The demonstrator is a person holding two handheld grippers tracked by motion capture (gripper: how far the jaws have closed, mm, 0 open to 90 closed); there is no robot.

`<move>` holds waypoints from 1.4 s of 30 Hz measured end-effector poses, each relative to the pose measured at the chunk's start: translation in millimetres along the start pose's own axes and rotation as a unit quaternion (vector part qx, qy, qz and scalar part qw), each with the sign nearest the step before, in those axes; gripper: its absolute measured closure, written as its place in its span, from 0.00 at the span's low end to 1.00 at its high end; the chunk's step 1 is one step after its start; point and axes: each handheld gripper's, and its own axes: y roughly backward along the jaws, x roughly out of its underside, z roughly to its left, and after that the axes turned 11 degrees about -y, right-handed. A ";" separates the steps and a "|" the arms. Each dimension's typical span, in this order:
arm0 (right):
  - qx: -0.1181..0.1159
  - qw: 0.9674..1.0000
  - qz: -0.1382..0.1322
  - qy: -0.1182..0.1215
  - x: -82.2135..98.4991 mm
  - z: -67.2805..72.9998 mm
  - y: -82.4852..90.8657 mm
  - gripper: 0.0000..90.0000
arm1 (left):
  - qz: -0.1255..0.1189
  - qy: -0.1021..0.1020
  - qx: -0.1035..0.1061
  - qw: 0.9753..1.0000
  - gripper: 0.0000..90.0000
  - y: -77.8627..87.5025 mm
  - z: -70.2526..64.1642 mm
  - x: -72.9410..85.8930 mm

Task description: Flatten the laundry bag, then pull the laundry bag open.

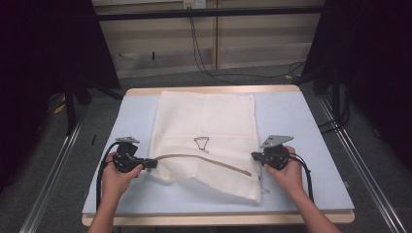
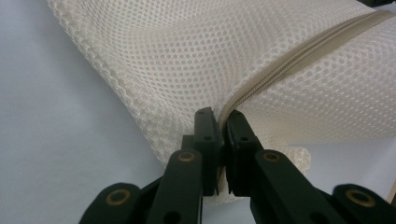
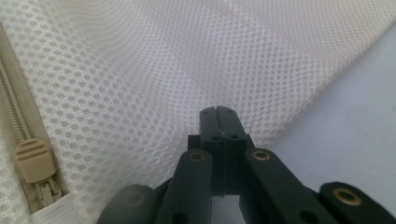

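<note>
The white mesh bag (image 1: 204, 141) lies flat in the middle of the pale blue surface (image 1: 311, 131), its beige zipper (image 1: 204, 158) running across the near part from your left toward your right. A small dark wire-like outline (image 1: 201, 143) shows through the mesh just above the zipper; what it is cannot be told from the high view.

Your left tool (image 1: 151, 163) sits at the bag's left edge, right where the zipper ends. In the left gripper view that left tool (image 2: 221, 122) has its jaws pressed together on the mesh at the zipper's (image 2: 299, 53) end, with fabric pinched between them. Your left hand (image 1: 116, 177) wraps the handle.

Your right tool (image 1: 255, 156) meets the bag's right edge, near the zipper's other end. In the right gripper view the right tool (image 3: 218, 116) has its jaws closed tight against the mesh bag (image 3: 187, 60) edge; whether cloth is actually caught between them is hard to tell. The beige zipper pull (image 3: 33, 160) lies to the left of the jaws, apart from them. Your right hand (image 1: 289, 172) holds that handle.

The bag's near right corner hangs slightly lower than the left. No writing or label can be read
</note>
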 end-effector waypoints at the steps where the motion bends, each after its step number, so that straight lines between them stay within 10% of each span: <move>1: 0.002 1.000 -0.001 -0.006 -0.1 -2.0 -0.3 1.00 | 0.002 -0.003 0.003 1.000 0.94 -1.1 -0.5 -0.3; 10: 0.035 0.999 -0.018 0.000 -0.8 -10.8 -0.8 1.00 | -0.001 -0.008 0.015 1.000 0.93 -6.6 -4.9 -2.4; 42: 0.001 1.000 -0.024 -0.014 -1.3 -18.1 -2.2 1.00 | -0.024 0.007 -0.015 1.000 0.62 10.7 -5.3 10.8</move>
